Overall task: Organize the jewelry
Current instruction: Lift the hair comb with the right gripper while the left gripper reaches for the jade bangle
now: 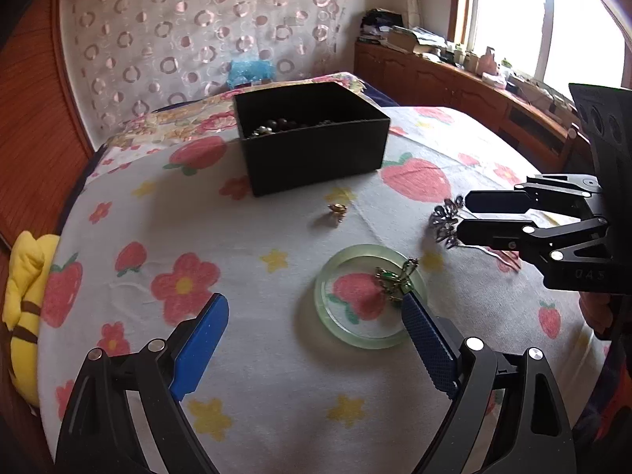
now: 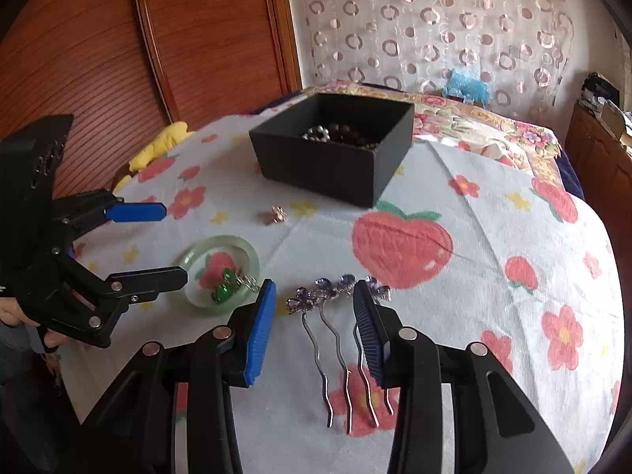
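On the bed (image 1: 276, 375), over a sheet printed with strawberries and flowers, I count one black box (image 1: 316, 150), one pale green bangle (image 1: 369, 296), one green pendant (image 1: 395, 282) lying over the bangle's rim, one small gold piece (image 1: 337, 210) between box and bangle, and one hair comb (image 2: 339, 316) with purple stones. The box holds dark and silvery beads; how many strings I cannot tell. The left gripper (image 1: 316, 324) has its jaws spread wide, hovering over the bangle, nothing between them. The right gripper (image 2: 314, 304) has its jaws around the comb's jewelled top, partly closed, but whether the pads press on it is not clear. The right view shows the comb's wavy prongs, at least four; the left view shows only the stones beside the right jaws, and a window the right view lacks.
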Demonstrator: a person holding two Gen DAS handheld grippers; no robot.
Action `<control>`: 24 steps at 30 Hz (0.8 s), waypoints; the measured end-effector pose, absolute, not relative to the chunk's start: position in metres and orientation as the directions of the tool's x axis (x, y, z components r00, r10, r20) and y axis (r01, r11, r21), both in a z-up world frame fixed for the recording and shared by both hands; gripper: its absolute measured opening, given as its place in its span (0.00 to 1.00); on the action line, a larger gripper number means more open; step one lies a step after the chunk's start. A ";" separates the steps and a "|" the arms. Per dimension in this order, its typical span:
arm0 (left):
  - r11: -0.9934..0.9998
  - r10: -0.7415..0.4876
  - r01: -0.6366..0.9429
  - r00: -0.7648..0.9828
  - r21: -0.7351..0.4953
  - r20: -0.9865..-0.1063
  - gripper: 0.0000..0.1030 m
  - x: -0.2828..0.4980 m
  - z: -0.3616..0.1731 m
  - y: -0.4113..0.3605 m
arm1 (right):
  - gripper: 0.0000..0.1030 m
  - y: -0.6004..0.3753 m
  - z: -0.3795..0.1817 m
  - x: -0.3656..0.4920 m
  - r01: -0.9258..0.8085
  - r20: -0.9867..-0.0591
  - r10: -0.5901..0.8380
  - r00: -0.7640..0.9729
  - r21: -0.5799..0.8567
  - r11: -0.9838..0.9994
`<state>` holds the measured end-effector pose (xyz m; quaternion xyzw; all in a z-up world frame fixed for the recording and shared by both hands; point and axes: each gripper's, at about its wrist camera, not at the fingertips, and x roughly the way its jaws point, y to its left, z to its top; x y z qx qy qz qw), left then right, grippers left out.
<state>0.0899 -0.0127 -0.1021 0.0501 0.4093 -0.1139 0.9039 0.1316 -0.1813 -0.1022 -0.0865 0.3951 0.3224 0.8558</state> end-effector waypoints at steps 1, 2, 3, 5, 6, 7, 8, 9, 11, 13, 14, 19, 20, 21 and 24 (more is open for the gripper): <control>0.968 -0.165 0.251 0.637 0.000 -0.753 0.83 0.090 -0.102 -0.014 | 0.42 -0.181 -0.104 0.132 -0.623 -0.735 0.483 0.476 0.106 0.775; 0.967 -0.164 0.253 0.636 0.003 -0.754 0.83 0.089 -0.102 -0.016 | 0.42 -0.182 -0.105 0.131 -0.622 -0.737 0.479 0.476 0.103 0.776; 0.967 -0.164 0.255 0.636 0.005 -0.754 0.83 0.089 -0.102 -0.017 | 0.42 -0.182 -0.106 0.130 -0.621 -0.738 0.477 0.478 0.100 0.777; 0.965 -0.165 0.261 0.634 0.008 -0.756 0.83 0.089 -0.102 -0.019 | 0.42 -0.184 -0.105 0.129 -0.621 -0.735 0.477 0.482 0.097 0.778; 0.965 -0.166 0.264 0.632 0.009 -0.757 0.83 0.088 -0.103 -0.019 | 0.42 -0.185 -0.105 0.128 -0.619 -0.733 0.476 0.487 0.095 0.780; 0.963 -0.167 0.268 0.631 0.011 -0.758 0.83 0.088 -0.103 -0.020 | 0.42 -0.186 -0.104 0.127 -0.615 -0.731 0.470 0.495 0.088 0.784; 0.963 -0.166 0.271 0.630 0.015 -0.759 0.83 0.089 -0.103 -0.021 | 0.42 -0.187 -0.104 0.127 -0.611 -0.730 0.460 0.505 0.074 0.788; 0.962 -0.165 0.273 0.629 0.017 -0.759 0.83 0.090 -0.103 -0.022 | 0.47 -0.187 -0.103 0.127 -0.607 -0.730 0.451 0.513 0.062 0.792; 0.957 -0.173 0.289 0.619 0.017 -0.766 0.84 0.092 -0.103 -0.025 | 0.54 -0.191 -0.104 0.127 -0.598 -0.732 0.437 0.523 0.051 0.800; 0.951 -0.177 0.309 0.607 0.026 -0.775 0.84 0.094 -0.105 -0.031 | 0.54 -0.194 -0.105 0.130 -0.592 -0.735 0.431 0.524 0.050 0.804; 0.947 -0.175 0.319 0.604 0.034 -0.778 0.84 0.095 -0.106 -0.034 | 0.54 -0.196 -0.105 0.130 -0.588 -0.736 0.425 0.526 0.046 0.808; 0.937 -0.179 0.347 0.573 0.040 -0.800 0.85 0.102 -0.112 -0.043 | 0.54 -0.197 -0.109 0.133 -0.578 -0.746 0.413 0.523 0.046 0.815; 0.936 -0.176 0.350 0.566 0.041 -0.805 0.85 0.104 -0.113 -0.044 | 0.54 -0.197 -0.110 0.132 -0.577 -0.747 0.412 0.522 0.047 0.816; 0.935 -0.175 0.353 0.563 0.044 -0.808 0.85 0.105 -0.114 -0.045 | 0.54 -0.198 -0.110 0.133 -0.576 -0.748 0.411 0.520 0.048 0.816; 0.931 -0.178 0.364 0.549 0.041 -0.817 0.85 0.109 -0.116 -0.048 | 0.54 -0.198 -0.112 0.133 -0.574 -0.752 0.408 0.518 0.049 0.818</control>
